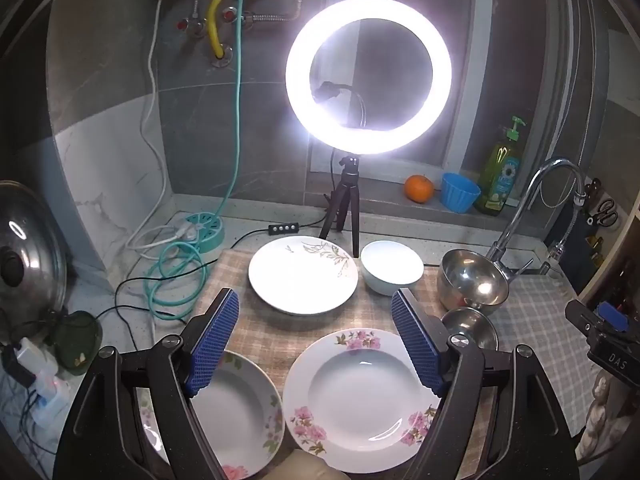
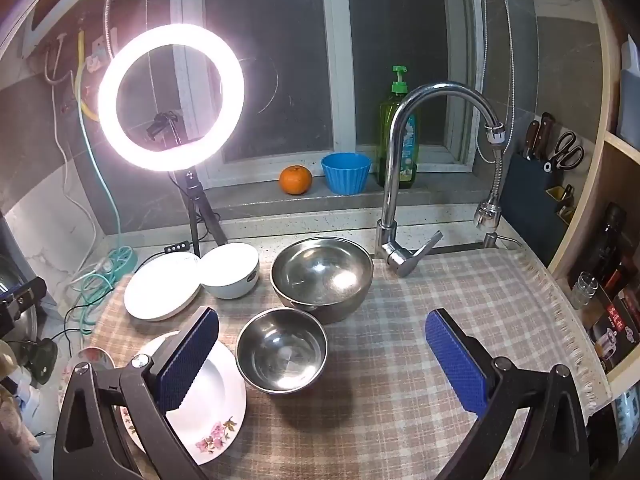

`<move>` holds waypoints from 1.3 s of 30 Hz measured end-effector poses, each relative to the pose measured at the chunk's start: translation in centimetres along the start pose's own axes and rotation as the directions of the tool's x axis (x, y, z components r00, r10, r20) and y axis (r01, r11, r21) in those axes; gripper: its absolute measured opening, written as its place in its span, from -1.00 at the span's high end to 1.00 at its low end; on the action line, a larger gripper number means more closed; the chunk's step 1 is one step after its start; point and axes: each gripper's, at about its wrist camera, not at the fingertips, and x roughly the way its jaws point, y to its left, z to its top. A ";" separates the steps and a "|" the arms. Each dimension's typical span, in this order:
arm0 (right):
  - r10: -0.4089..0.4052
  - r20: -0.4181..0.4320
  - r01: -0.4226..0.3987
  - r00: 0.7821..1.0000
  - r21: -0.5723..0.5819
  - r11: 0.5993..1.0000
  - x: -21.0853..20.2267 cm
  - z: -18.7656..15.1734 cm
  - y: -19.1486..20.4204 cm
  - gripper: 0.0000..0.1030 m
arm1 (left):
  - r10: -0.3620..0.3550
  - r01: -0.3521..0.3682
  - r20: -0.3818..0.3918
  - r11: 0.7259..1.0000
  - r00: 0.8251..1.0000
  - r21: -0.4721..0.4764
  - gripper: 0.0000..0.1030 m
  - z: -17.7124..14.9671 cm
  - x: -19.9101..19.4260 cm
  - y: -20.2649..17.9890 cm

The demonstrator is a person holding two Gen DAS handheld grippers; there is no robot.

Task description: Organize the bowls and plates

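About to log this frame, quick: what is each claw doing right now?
Left claw: open, holding nothing, above the plates.
Right claw: open, holding nothing, above the checked cloth.

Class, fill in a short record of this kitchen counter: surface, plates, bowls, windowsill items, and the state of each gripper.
surface: checked cloth
plates: two pink-flowered plates, one leaf-patterned plate
bowls: white bowl, large steel bowl, small steel bowl
windowsill: orange, blue cup, green soap bottle
left gripper: open, empty
right gripper: open, empty
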 end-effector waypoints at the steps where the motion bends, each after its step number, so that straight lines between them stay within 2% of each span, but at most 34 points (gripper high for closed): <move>1: -0.003 0.000 0.003 1.000 0.003 1.000 0.0 0.0 0.0 -0.98 | -0.001 0.001 -0.001 1.000 1.000 0.007 -0.53 0.0 -0.1 -0.1; 8: 0.015 0.025 -0.016 1.000 0.033 0.999 -0.6 0.6 -0.8 -0.98 | -0.014 0.014 0.006 0.999 1.000 0.052 -0.53 -0.4 -1.1 -1.1; 9: 0.013 0.028 -0.014 1.000 0.035 0.999 -0.8 0.8 -0.8 -0.98 | 0.000 0.000 -0.002 1.000 1.000 0.006 -0.53 0.0 -0.3 -0.8; 20: 0.007 0.036 -0.008 0.999 0.023 1.000 -1.4 0.1 -0.6 -0.98 | -0.017 0.018 -0.022 1.000 1.000 0.020 -0.53 0.3 -0.1 -0.8; 39: 0.004 0.038 -0.005 0.999 0.017 1.000 -1.6 -0.2 -0.5 -0.98 | -0.016 0.016 -0.010 1.000 1.000 0.021 -0.53 0.1 -0.5 -1.0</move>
